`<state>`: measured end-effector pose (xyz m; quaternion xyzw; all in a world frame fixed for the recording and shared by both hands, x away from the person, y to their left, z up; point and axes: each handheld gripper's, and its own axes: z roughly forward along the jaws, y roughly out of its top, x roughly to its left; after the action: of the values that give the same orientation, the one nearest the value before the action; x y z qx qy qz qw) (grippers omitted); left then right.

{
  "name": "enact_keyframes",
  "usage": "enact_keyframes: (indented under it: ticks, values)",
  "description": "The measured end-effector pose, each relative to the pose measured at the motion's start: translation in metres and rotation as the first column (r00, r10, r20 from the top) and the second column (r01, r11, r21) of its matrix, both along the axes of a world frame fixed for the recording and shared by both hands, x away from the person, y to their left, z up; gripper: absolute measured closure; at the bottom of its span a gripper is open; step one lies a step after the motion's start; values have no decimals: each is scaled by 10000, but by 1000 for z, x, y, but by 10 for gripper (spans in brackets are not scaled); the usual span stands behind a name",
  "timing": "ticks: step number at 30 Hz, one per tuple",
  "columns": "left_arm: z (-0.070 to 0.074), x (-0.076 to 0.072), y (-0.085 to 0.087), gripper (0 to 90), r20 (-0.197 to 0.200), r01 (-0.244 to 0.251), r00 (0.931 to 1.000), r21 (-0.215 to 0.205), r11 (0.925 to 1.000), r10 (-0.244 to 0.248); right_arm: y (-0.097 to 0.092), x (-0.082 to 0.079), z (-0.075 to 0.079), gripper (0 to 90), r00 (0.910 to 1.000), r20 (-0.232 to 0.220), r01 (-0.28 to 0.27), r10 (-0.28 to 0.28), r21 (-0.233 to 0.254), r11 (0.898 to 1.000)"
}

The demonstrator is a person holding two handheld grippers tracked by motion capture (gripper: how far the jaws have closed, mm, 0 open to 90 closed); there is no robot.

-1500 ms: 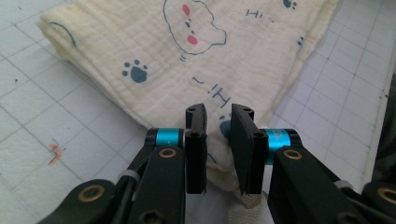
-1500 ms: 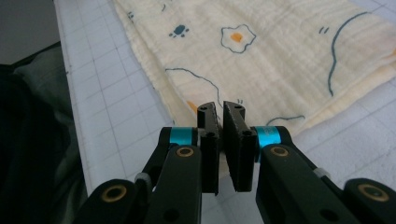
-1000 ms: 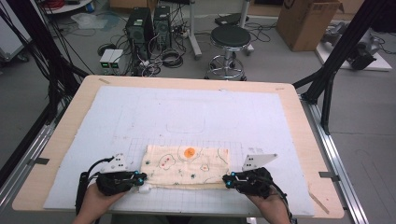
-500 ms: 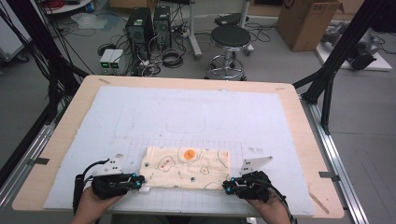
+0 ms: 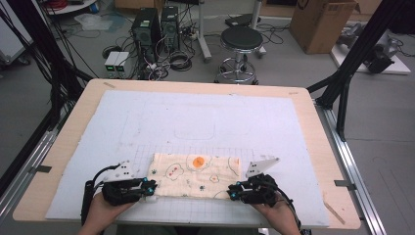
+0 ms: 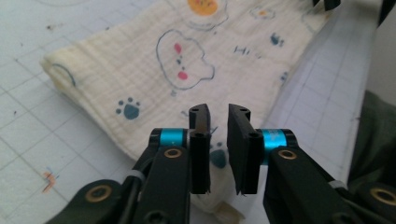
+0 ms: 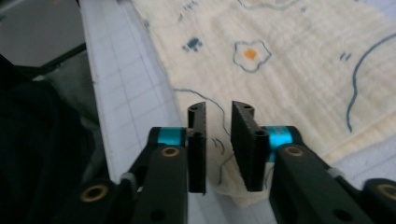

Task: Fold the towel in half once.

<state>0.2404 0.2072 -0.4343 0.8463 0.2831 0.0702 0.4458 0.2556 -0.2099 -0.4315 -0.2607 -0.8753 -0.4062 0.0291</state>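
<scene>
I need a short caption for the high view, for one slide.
Two hand-held grippers, left gripper and right gripper, sit at the near corners of a folded printed cloth on the white mat.

The scene is lit evenly and brightly from above, and only soft, short shadows are cast on the white mat (image 5: pixel 205 117) beside the printed cloth (image 5: pixel 195 174). In the high view, slight softness is seen and straight lines are bent a little far from the cloth. In both gripper views the far part of the cloth is blurred, and the corners beside it are left dark.
</scene>
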Motion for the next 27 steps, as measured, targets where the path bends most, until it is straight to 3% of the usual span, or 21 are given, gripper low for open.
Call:
enact_keyframes:
  ticks: [6,14,20,27]
  values:
    - [-5,2,-4,866,-113,79,9999,472,9989,-73,-1,3,-8,859,9995,-296,47,-54,-246,9997]
    - [3,12,-6,855,-27,-223,9997,-230,9995,222,2,12,5,859,9992,117,381,-383,129,9992]
    - [11,32,-24,868,177,-352,9992,-423,9985,360,18,34,20,861,9962,639,560,-591,491,9972]
    - [11,57,-46,877,315,-686,9971,-408,9968,699,43,58,25,861,9925,1028,629,-668,407,9972]
